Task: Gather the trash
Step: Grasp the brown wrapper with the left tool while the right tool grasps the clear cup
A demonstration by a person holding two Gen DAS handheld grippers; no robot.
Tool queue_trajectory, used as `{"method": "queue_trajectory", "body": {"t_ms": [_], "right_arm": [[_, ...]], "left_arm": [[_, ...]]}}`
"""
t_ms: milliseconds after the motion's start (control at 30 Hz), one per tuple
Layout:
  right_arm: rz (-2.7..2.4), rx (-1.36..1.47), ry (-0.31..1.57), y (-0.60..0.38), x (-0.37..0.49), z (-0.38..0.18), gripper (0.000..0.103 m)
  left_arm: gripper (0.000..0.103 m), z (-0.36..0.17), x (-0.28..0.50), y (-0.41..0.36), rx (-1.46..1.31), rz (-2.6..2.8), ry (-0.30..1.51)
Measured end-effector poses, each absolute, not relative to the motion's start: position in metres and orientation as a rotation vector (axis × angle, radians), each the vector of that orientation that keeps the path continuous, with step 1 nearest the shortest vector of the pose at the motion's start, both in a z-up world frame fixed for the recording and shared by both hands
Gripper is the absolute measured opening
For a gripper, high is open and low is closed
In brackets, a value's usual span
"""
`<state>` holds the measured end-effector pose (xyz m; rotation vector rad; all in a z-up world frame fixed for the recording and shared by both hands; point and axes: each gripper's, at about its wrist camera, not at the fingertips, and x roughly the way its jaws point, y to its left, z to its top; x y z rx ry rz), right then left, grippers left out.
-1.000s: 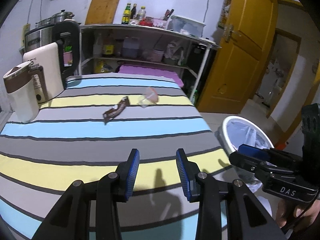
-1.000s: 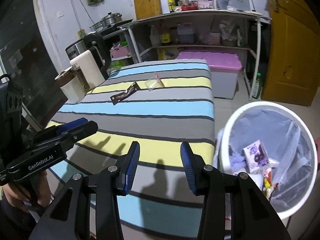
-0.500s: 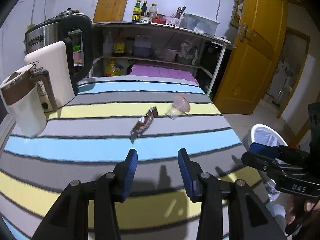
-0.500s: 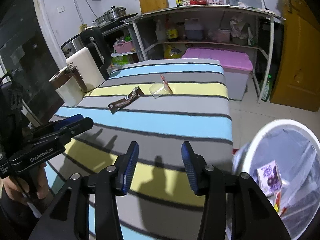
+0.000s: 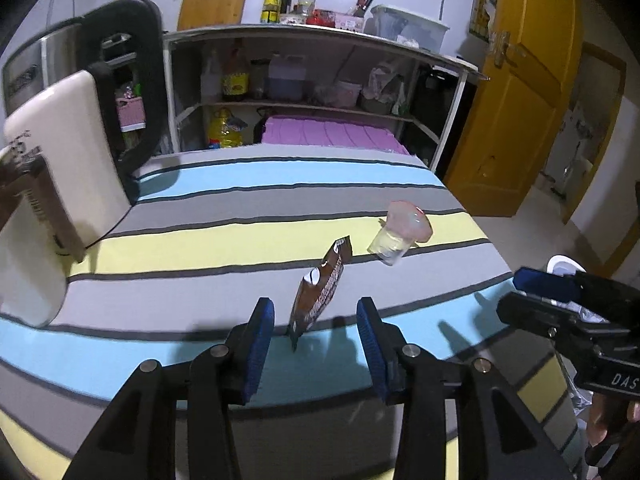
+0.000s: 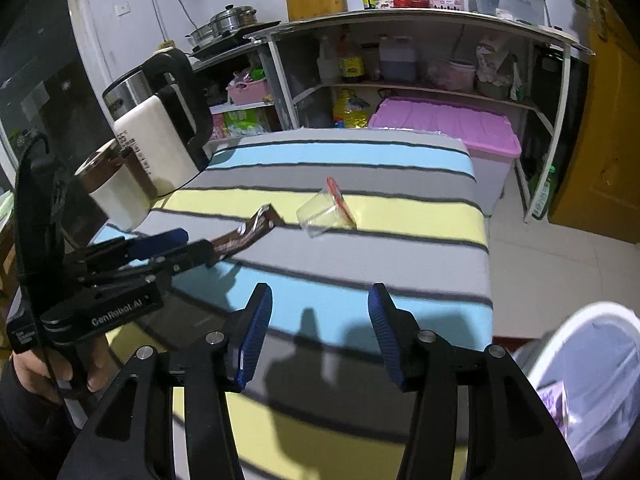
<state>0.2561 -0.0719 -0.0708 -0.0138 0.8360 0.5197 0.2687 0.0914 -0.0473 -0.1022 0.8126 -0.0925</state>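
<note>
My left gripper (image 5: 316, 336) is over the near part of the striped cloth-covered table (image 5: 224, 216), jaws apart w/ nothing pinched. They've just been opening a bit more. The brown foil snack wrapper (image 5: 320, 288) lies flat on the cloth just ahead; its near end shows in the gap between my blue pads (image 5: 256, 344), but from the right wrist cam I can't tell if the tips reach it or hang just above it. No pad presses on it.

My right gripper (image 6: 320, 332) also stands part-open and empty, jaws likewise just opened wider, over the blue/grey stripes near the table's right edge. Well short of any trash.

2nd piece of trash: a clear plastic cup w/ a pink-red peeled lid (image 5: 402, 234), tipped on its side on the yellow stripe, just beyond and right of the wrapper, not touching it.

White round trash bin w/ a clear liner bag (image 6: 592, 364) sits on the floor off the table's right side, low right in the right cam; a purple packet (image 6: 554, 406) shows inside.

Left side of table: cream electric kettle w/ black handle (image 6: 160, 140), and a cream jug w/ brown rim (image 6: 116, 192) beside it, both upright. Behind the table, a white shelf unit (image 6: 400, 32) w/ bottles, and a purple-lidded storage box (image 6: 444, 124) under it.
</note>
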Motion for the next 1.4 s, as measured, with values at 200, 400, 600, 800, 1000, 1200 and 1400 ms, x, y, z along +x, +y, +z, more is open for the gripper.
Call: {"method": "queue_trajectory", "body": {"t_ms": [200,400,600,800,1000,1200,1400], "right_arm": [[0.520,-0.036,0.829,-0.061,0.282,-0.076,0.058],[0.535,-0.072,0.834,-0.047,0.304,-0.086,0.060],[0.567,-0.151,0.828,-0.030,0.315,-0.095,0.060],[0.571,-0.226,0.810,-0.021,0.322,-0.099,0.060],[0.541,-0.263,0.815,-0.014,0.334,-0.102,0.060],[0.544,-0.241,0.834,-0.014,0.335,-0.103,0.048],[0.545,-0.189,0.831,-0.022,0.323,-0.095,0.048]], "left_arm": [[0.044,-0.064,0.296,0.090,-0.069,-0.117,0.875],[0.038,-0.076,0.302,0.081,0.005,-0.104,0.900],[0.021,-0.074,0.294,0.087,-0.019,-0.078,0.900],[0.021,-0.069,0.283,0.098,-0.075,-0.067,0.898],[0.021,-0.065,0.277,0.100,-0.082,-0.064,0.890],[0.021,-0.062,0.272,0.104,-0.099,-0.062,0.874],[0.021,-0.055,0.259,0.105,-0.125,-0.060,0.843]]}}
